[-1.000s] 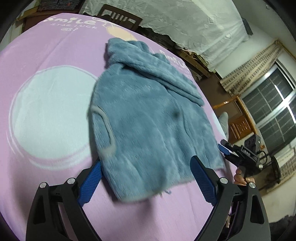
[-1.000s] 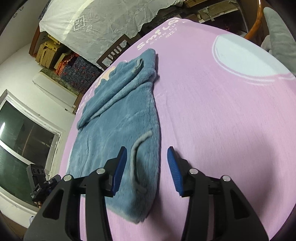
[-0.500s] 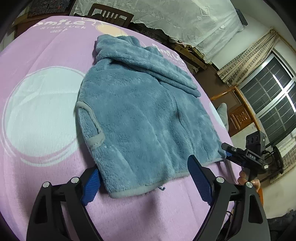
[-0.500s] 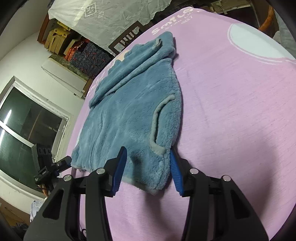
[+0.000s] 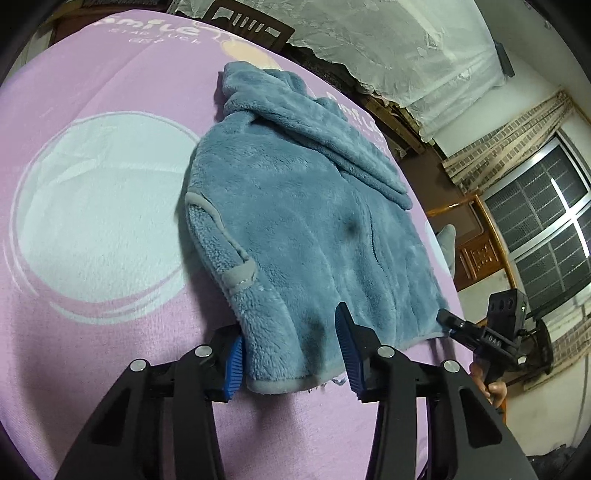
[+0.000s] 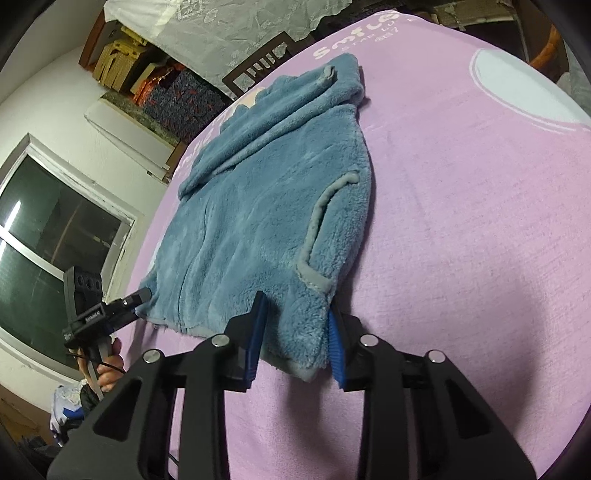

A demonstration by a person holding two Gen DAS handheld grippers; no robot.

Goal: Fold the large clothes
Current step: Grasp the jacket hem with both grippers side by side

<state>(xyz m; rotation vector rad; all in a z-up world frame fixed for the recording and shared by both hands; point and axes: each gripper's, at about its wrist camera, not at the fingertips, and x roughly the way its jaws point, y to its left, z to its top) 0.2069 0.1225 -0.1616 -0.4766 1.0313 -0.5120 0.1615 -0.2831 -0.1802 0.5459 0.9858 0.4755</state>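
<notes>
A blue fleece hooded jacket [image 5: 295, 206] lies flat on the pink blanket [image 5: 92, 206], hood at the far end, sleeves folded in. It also shows in the right wrist view [image 6: 266, 206]. My left gripper [image 5: 291, 354] straddles one bottom hem corner, jaws partly closed around the fleece. My right gripper [image 6: 295, 332] straddles a bottom hem corner too, jaws narrowed with the fleece between the pads. The other hand-held gripper shows at the opposite hem corner in each view, in the left wrist view [image 5: 476, 332] and in the right wrist view [image 6: 110, 310].
The blanket has a pale round print [image 5: 99, 218] beside the jacket and white lettering [image 6: 354, 40] at the far end. A dark chair back [image 5: 247, 26] and a lace-covered pile [image 5: 388, 48] stand behind. Windows [image 5: 546, 236] lie past the bed edge.
Both grippers moved forward onto the jacket's bottom hem corners, and their jaws narrowed around the fleece. The jacket has stayed flat.
</notes>
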